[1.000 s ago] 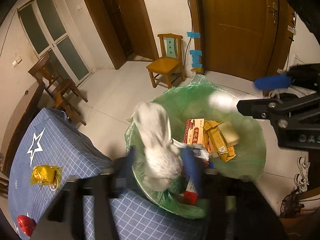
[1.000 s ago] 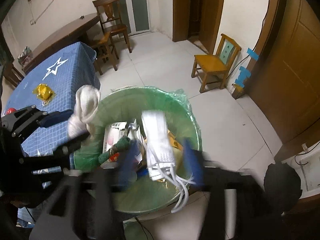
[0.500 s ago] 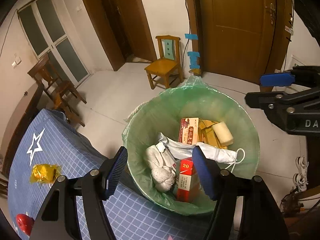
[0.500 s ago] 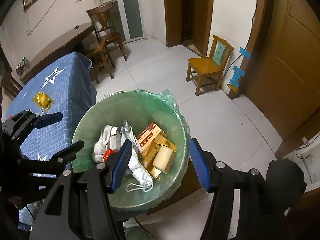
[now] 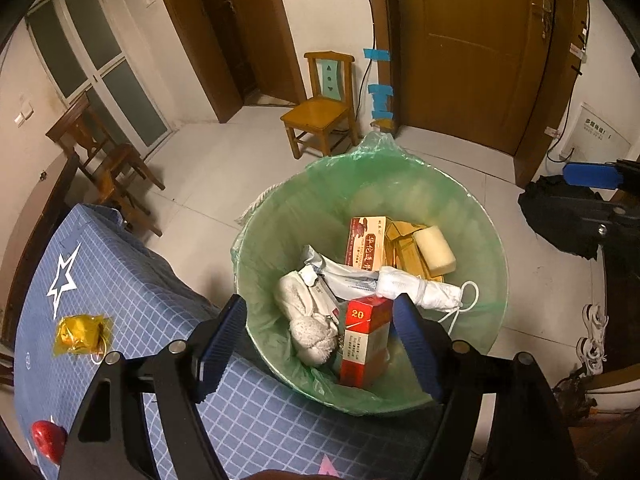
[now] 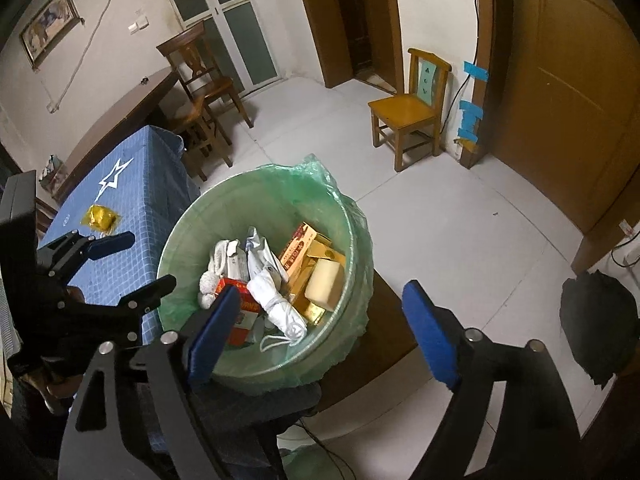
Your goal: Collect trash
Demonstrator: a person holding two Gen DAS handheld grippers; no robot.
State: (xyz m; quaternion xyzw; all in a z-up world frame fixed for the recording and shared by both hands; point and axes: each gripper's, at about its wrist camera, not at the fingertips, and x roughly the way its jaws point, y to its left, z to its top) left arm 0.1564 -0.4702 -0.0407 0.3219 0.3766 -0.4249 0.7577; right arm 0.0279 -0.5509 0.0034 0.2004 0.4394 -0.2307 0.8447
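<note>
A round bin with a green liner [image 5: 276, 216] [image 6: 356, 240] stands beside the blue table. Inside lie a white sock [image 5: 308, 320] [image 6: 218, 260], a rolled white cloth with cords [image 5: 420, 290] [image 6: 276, 304], a red carton [image 5: 366, 340], boxes and a yellow sponge [image 5: 434, 250] [image 6: 326, 282]. My left gripper [image 5: 320, 344] is open and empty above the bin's near edge. My right gripper [image 6: 324, 332] is open and empty above the bin's right side. A yellow wrapper [image 5: 80, 334] [image 6: 100, 216] and a red object [image 5: 48, 440] lie on the table.
The blue checked tablecloth with a white star [image 5: 120, 280] [image 6: 120, 200] covers the table left of the bin. A small wooden chair [image 5: 320, 108] [image 6: 408, 108] stands by the door. Dark chairs [image 5: 108, 160] stand farther left. A black bag [image 6: 600, 320] sits on the floor.
One second ago my left gripper held the white sock and my right the white cloth over the bin. Both have dropped into the bin, and both grippers now stand open and have pulled back.
</note>
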